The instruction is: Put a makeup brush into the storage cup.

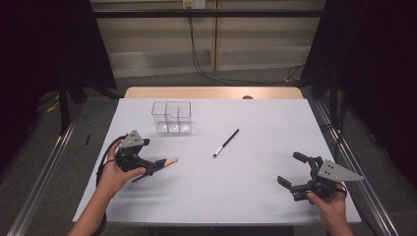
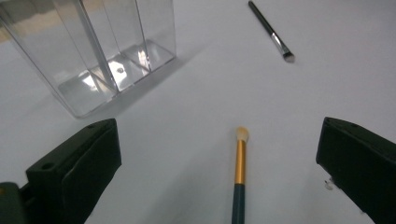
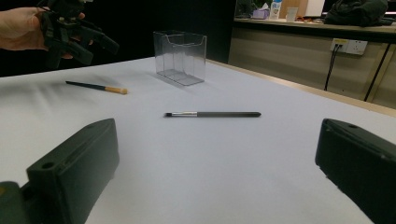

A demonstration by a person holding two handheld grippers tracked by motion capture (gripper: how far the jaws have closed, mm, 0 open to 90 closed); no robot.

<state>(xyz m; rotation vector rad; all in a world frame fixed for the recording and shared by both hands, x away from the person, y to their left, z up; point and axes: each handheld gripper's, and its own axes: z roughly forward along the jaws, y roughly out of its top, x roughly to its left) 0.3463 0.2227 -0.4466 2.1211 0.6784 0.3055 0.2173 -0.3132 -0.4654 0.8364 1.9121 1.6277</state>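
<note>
A makeup brush with a dark handle, gold ferrule and pale tip [image 2: 240, 170] lies flat on the white table, and my left gripper [image 2: 219, 140] hangs open over it, one jaw on either side without touching it. From above, the left gripper [image 1: 155, 166] is at the table's left, with the brush tip [image 1: 171, 162] poking out beyond it. A thin black brush with a silver ferrule [image 1: 226, 143] lies near the table's middle. My right gripper [image 1: 291, 170] is open and holds nothing at the front right, pointing toward that black brush [image 3: 212, 114].
A clear acrylic organizer [image 1: 171, 118] with several upright compartments stands at the back left, just beyond the left gripper; it is empty [image 2: 112, 60]. The white table [image 1: 255, 187] ends close to both hands at the front. A wooden strip [image 1: 211, 92] runs along the far edge.
</note>
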